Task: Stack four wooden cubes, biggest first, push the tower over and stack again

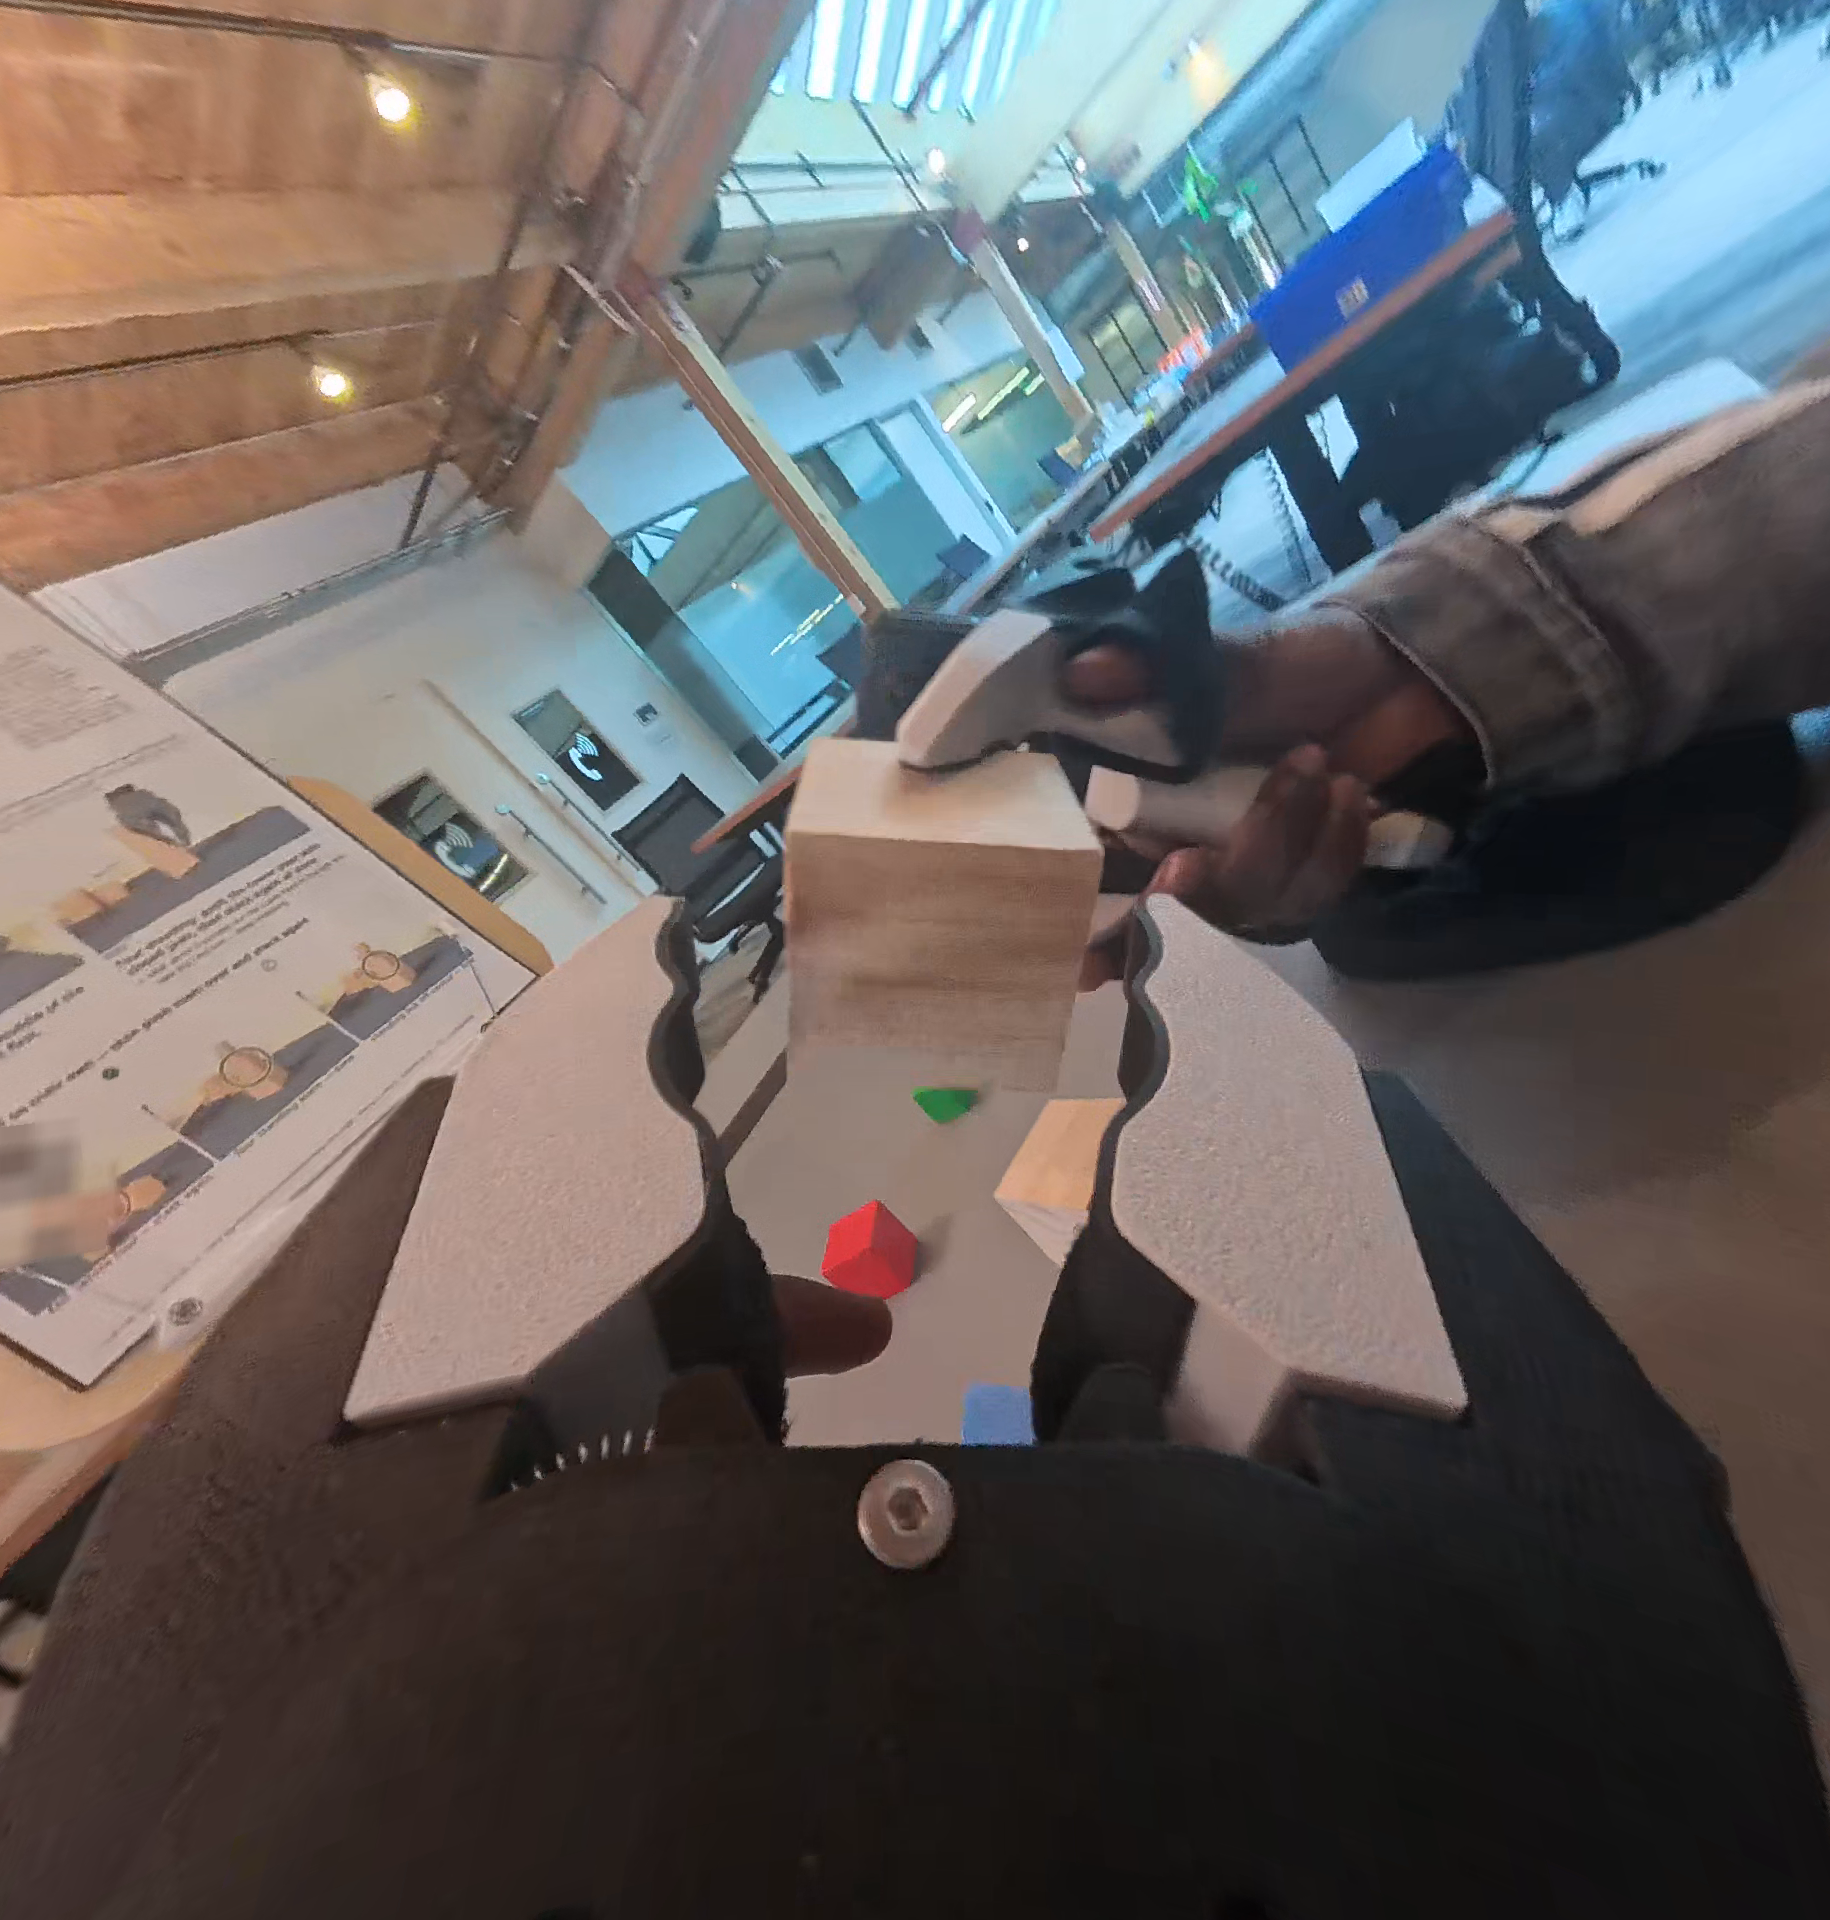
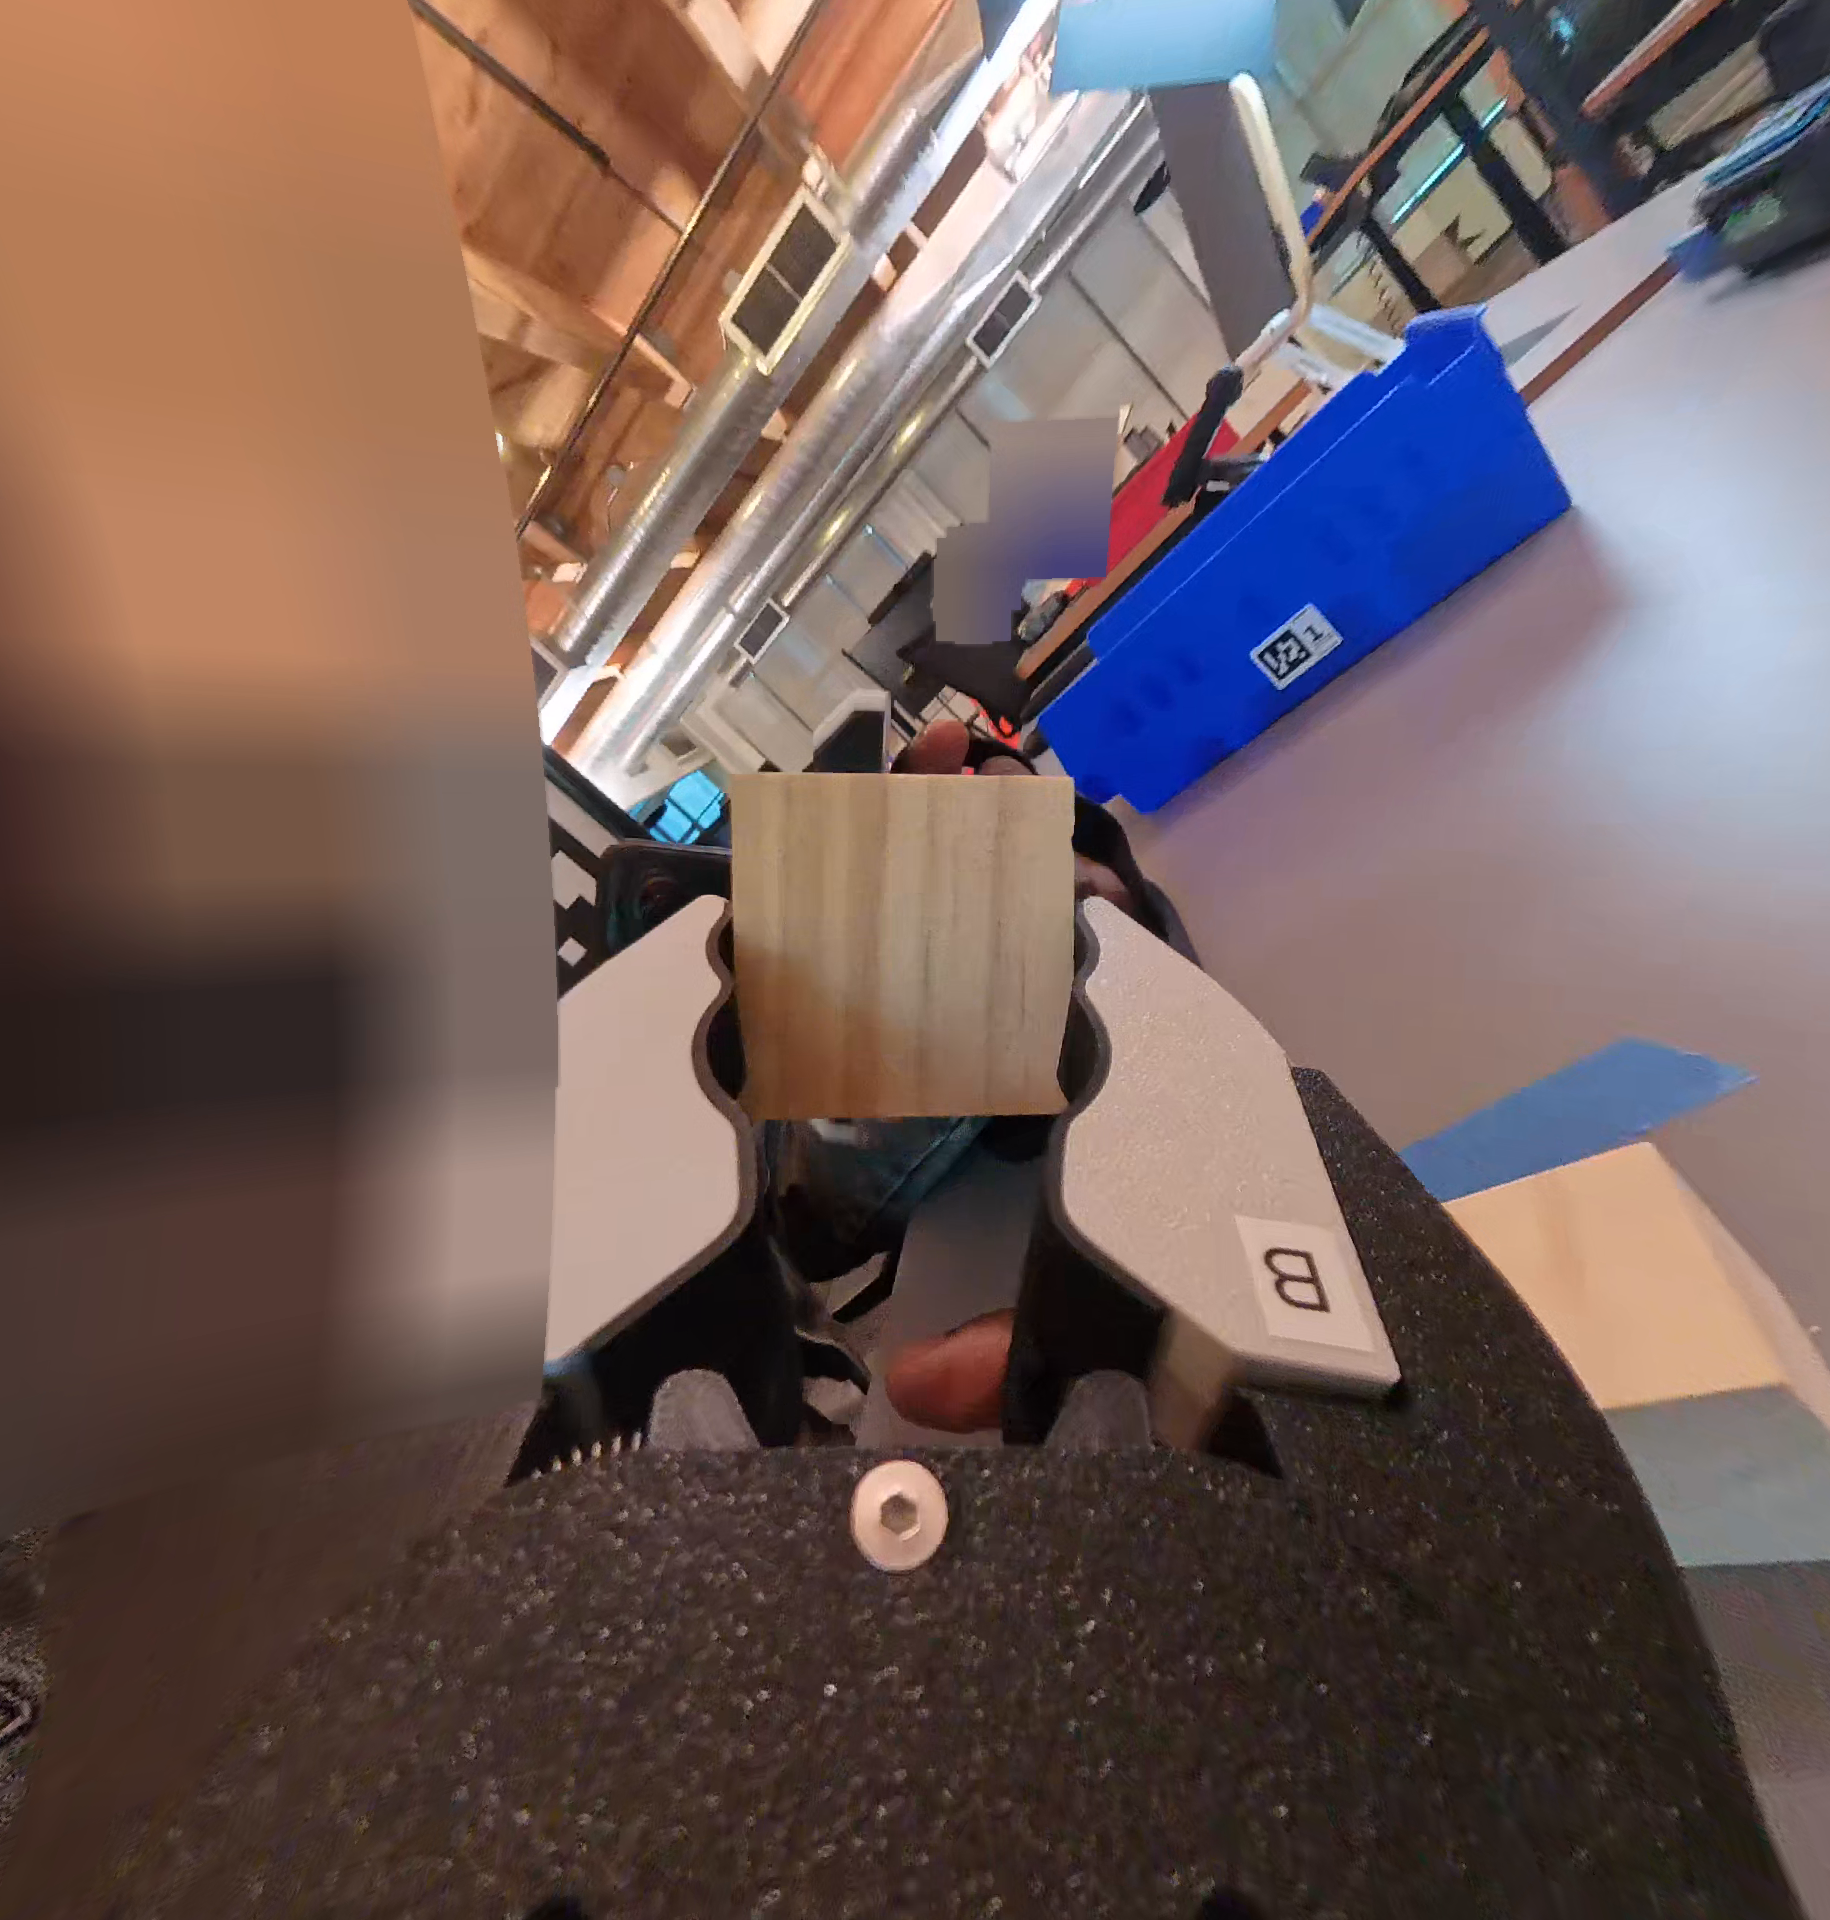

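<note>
Holding a pale wooden cube (image 2: 903, 940) off the table, right gripper (image 2: 900, 997) clenched on it, both pads pressed to opposite faces in the centre of the right wrist view. Seen from the left wrist view, same cube (image 1: 937, 914) in mid frame with the right gripper's white fingers (image 1: 978, 701) clamped from above and the right; left gripper (image 1: 906, 997) spread wide, pads clear of the cube on both sides, nothing grasped.

Judging the step: carrying or handing over one cube toward its place in the stack. Doing it well probably means keeping the cube level, closing the left pads squarely on two free faces before any release by the right, and setting it flat and centred on a larger base. Risk of a skewed grip if the pads land near an edge.

Left to right across the left wrist view: printed instruction sheet (image 1: 163, 997) at left on a wood-edged board; small red cube (image 1: 869, 1247) and green piece (image 1: 944, 1101) on the grey tabletop (image 1: 1513, 1143) at centre; another pale wooden cube (image 1: 1056, 1174) just right of them; blue piece (image 1: 997, 1413) low centre; grey sleeve (image 1: 1617, 582) at right.

Room: open workshop, timber ceiling with spotlights upper left, blue bin (image 2: 1306, 592) on the table at right of the right wrist view, blue tape (image 2: 1576, 1122) lower right.
</note>
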`<state>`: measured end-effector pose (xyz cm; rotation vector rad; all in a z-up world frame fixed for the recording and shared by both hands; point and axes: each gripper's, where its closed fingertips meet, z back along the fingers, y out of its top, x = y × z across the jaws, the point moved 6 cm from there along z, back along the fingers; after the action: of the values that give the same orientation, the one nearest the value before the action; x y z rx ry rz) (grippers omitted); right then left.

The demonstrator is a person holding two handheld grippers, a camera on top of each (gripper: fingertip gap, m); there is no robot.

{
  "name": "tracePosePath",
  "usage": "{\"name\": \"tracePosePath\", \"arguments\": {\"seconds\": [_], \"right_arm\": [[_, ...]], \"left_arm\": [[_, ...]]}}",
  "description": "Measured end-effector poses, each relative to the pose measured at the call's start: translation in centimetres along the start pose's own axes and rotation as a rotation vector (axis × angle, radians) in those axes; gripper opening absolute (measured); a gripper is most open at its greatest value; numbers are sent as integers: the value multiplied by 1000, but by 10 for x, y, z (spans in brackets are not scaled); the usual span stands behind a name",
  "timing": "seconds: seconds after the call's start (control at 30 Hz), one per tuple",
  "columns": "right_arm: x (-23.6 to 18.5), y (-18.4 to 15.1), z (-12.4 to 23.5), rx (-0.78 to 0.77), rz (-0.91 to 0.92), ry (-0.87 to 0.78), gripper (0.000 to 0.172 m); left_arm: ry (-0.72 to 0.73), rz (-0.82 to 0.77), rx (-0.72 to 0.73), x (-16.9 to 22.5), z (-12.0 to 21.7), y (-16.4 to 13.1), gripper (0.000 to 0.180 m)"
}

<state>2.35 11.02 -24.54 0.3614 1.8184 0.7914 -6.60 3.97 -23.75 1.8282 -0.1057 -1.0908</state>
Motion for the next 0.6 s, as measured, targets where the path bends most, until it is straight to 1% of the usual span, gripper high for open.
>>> {"name": "tracePosePath", "arguments": {"seconds": [0.03,0.07,0.1,0.2,0.27,0.33,0.37,0.43,0.53,0.6], "right_arm": [[0,-2,-3,-10,-4,9,59],[-1,-3,-4,-16,-12,22,59],[-1,-4,-5,-19,-17,30,59],[-1,-7,-4,-45,-4,27,59],[-3,-7,-4,-62,55,15,61],[-9,-4,-2,-64,158,-19,76],[-12,-2,0,-51,214,-36,85],[-18,5,6,-11,329,-89,96],[-21,11,13,54,543,-216,109],[-22,10,14,49,684,-289,114]], "left_arm": [[-9,-35,-12,4,-1,0,75],[-18,-75,-28,7,-3,0,64],[6,-109,-42,7,-2,0,59],[-33,-94,-70,7,-1,1,59],[-51,-60,-84,5,0,2,59],[-99,-43,-150,0,4,3,59],[-126,-48,-203,-6,8,2,59],[-213,-34,-347,-19,19,-4,59],[-427,20,-607,-35,41,-16,59],[-553,18,-777,-44,53,-28,59]]}}
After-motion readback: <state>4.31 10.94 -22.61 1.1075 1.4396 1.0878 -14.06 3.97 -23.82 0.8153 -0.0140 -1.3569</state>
